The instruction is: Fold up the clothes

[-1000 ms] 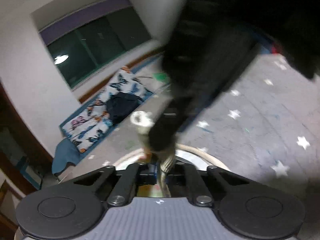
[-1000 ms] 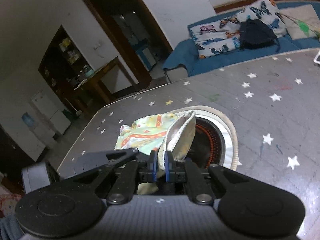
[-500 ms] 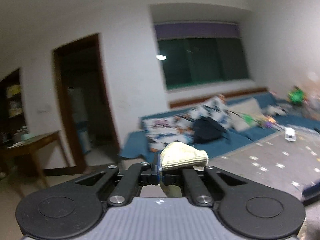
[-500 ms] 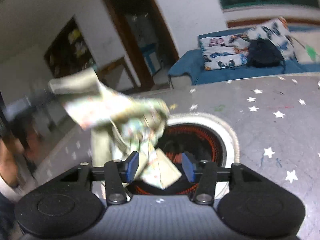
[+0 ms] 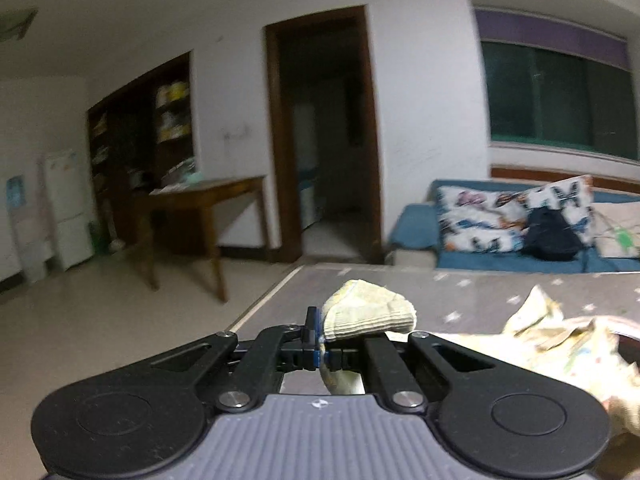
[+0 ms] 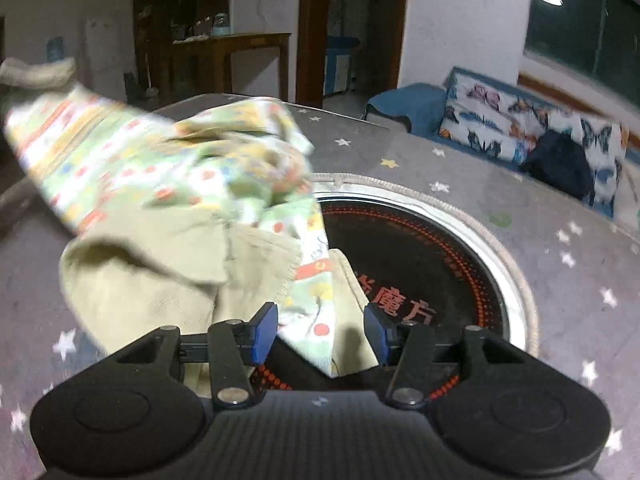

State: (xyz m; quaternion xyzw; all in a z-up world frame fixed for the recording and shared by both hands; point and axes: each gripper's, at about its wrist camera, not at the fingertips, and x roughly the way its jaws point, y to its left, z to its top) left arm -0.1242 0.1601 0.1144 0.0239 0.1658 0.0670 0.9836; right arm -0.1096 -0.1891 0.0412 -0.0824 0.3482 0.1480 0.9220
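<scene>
A small pale green patterned garment (image 6: pixel 168 176) with a cream ribbed cuff hangs stretched over the grey star-patterned table (image 6: pixel 560 272). My left gripper (image 5: pixel 322 350) is shut on the ribbed cuff (image 5: pixel 370 314) and holds it up; the rest of the cloth (image 5: pixel 560 344) trails to its right. My right gripper (image 6: pixel 320 330) is open, with a loose fold of the garment lying between its blue pads (image 6: pixel 264 328) above the table.
A round black cooktop (image 6: pixel 416 268) with red markings and a metal rim is set in the table's middle, partly under the cloth. A blue sofa (image 6: pixel 404 106) with butterfly cushions and a dark bag stands behind. A wooden side table (image 5: pixel 204 196) and a doorway stand at the left.
My right gripper has opened and let go of the garment. My left gripper has swung up and left with the cuff in it, pulling the cloth out across the table.
</scene>
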